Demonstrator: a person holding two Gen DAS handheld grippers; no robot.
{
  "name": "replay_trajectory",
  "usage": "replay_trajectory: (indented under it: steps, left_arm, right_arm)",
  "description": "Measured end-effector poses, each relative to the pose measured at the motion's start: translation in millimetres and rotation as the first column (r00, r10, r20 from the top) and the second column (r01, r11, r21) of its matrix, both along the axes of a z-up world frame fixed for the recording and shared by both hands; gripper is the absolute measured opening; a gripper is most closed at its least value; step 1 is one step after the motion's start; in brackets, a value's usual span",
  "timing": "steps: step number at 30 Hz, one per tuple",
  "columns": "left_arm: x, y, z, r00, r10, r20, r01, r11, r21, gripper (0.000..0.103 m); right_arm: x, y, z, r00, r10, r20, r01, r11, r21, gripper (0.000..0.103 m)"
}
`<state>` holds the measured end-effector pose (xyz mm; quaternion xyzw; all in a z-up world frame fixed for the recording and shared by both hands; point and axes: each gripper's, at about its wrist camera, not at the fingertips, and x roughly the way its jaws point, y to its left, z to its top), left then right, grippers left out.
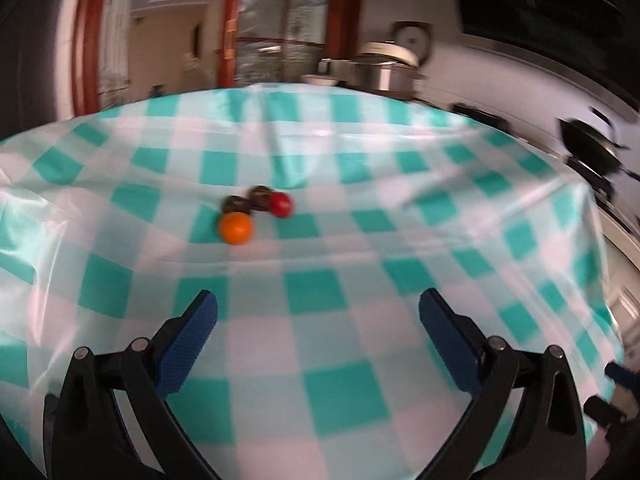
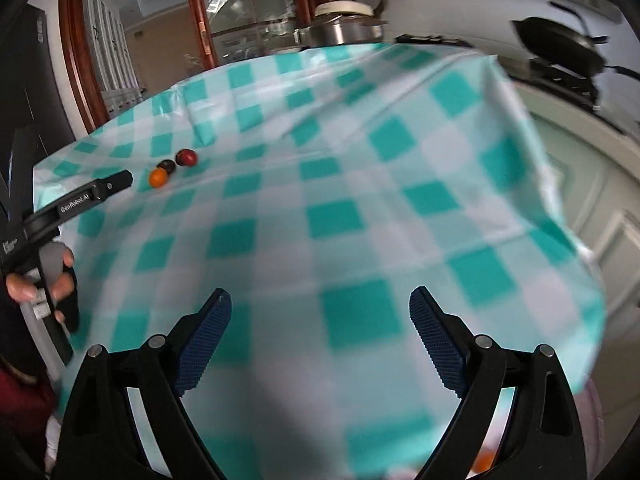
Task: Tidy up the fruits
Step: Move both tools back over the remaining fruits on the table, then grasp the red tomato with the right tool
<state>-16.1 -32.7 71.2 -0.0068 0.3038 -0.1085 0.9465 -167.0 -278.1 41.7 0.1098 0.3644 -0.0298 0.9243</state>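
Note:
A small cluster of fruit lies on the teal-and-white checked tablecloth (image 1: 320,280): an orange (image 1: 235,227), a red fruit (image 1: 281,204) and two dark fruits (image 1: 236,203) behind it. In the right wrist view the orange (image 2: 158,177), a dark fruit (image 2: 166,166) and the red fruit (image 2: 186,157) lie far left. My left gripper (image 1: 318,304) is open and empty, well short of the fruit. My right gripper (image 2: 320,304) is open and empty over the cloth (image 2: 360,200), far from the fruit. The left tool (image 2: 72,204) shows at its left edge.
Metal pots (image 1: 384,72) stand beyond the table's far edge, and a black pan (image 2: 560,52) sits on a counter at the right. The cloth drops off the table's right edge (image 2: 560,208). A wooden-framed glass door (image 1: 280,20) is behind.

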Motion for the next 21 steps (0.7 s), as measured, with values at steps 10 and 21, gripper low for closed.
replay_trajectory:
  steps: [10,21]
  left_arm:
    - [99.1,32.0,-37.8,0.978,0.175,-0.111,-0.181,0.982,-0.046,0.101]
    - [116.9,53.5,-55.4,0.966,0.160,-0.203,-0.188,0.974,-0.129,0.101]
  right_arm:
    - [133.2,37.6,-21.0,0.999,0.039,-0.012,-0.038,0.995,0.091,0.088]
    - [239.5,54.9,-33.3,0.996,0.091,-0.026,-0.083,0.971,0.223,0.088]
